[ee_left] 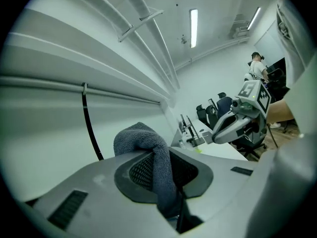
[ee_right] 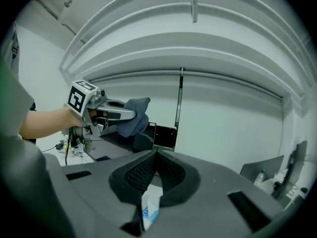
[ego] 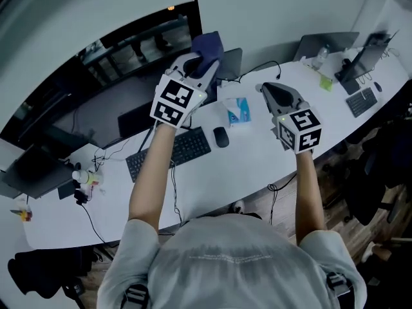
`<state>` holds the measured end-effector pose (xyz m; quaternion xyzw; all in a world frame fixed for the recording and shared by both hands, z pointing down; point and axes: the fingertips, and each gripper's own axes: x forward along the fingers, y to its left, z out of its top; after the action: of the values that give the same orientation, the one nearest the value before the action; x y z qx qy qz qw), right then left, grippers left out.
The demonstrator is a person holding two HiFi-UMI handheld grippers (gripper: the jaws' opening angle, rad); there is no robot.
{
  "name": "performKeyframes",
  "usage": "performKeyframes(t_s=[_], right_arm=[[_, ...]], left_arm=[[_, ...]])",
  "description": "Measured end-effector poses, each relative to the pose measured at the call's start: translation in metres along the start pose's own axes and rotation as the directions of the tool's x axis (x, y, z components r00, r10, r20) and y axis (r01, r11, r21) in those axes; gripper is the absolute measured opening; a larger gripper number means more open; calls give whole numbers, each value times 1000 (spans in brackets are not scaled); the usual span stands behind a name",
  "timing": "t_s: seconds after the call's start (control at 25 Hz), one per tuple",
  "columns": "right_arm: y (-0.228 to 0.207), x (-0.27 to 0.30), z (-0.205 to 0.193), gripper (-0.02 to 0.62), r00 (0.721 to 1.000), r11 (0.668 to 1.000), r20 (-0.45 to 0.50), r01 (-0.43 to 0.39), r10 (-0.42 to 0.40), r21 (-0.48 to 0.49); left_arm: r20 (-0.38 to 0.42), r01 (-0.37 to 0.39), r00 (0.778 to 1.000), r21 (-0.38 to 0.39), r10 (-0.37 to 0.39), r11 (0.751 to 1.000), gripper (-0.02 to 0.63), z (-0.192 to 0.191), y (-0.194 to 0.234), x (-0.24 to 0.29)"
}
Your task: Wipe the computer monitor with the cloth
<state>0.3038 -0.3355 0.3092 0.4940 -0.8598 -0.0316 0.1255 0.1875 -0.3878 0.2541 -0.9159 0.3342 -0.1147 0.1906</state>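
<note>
Broadly, the scene rests on a long curved white worktop [ego: 212, 179]. At its far edge stands a wide dark monitor [ego: 122, 76], whose long axis runs across the person's front and away to the left. A smaller screen [ee_right: 165, 137] stands just to the right of it.

The left tool [ego: 196, 63] is raised at the right-hand upper end of the wide monitor. Its jaws are clamped on a dark blue-grey cloth [ee_left: 148, 148], which bulges out past the tips toward the screen. No view shows whether the cloth actually touches the glass.

From the cloth, almost all of the screen lies to the left and downward. I judge that a wipe would have to travel leftward along the long axis and then work down in rows.

The right tool [ego: 273, 92] hangs lower and nearer the person, over the open worktop and well apart from the monitor. Its jaws are pressed together on nothing. The left tool is plainly the nearer one and the one placed to do the wiping.

A keyboard [ego: 170, 153] lies below the monitor, with a mouse [ego: 221, 136] just to its right. A tissue packet [ego: 238, 110] lies between the two tools.
</note>
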Motion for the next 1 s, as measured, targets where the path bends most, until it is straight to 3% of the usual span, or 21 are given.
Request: performKeyframes(t_s=[0.24, 0.4, 0.56, 0.8, 1.0], right_arm=[[-24, 23, 3, 2, 996, 996, 33, -85, 86, -20], [-31, 41, 7, 2, 989, 989, 46, -142, 144, -25], [-34, 54, 6, 2, 982, 981, 45, -183, 186, -55], [-36, 67, 6, 2, 973, 974, 65, -218, 221, -59], [-28, 75, 2, 2, 968, 966, 42, -244, 248, -80]], left_arm=[[-4, -152, 988, 16, 152, 988, 54, 21, 42, 37], [-98, -204, 974, 2, 203, 979, 54, 2, 57, 60], [-218, -281, 936, 16, 277, 960, 54, -25, 67, 66], [-271, -306, 917, -8, 292, 952, 54, -29, 73, 63], [-269, -339, 909, -34, 318, 940, 54, -32, 76, 55]])
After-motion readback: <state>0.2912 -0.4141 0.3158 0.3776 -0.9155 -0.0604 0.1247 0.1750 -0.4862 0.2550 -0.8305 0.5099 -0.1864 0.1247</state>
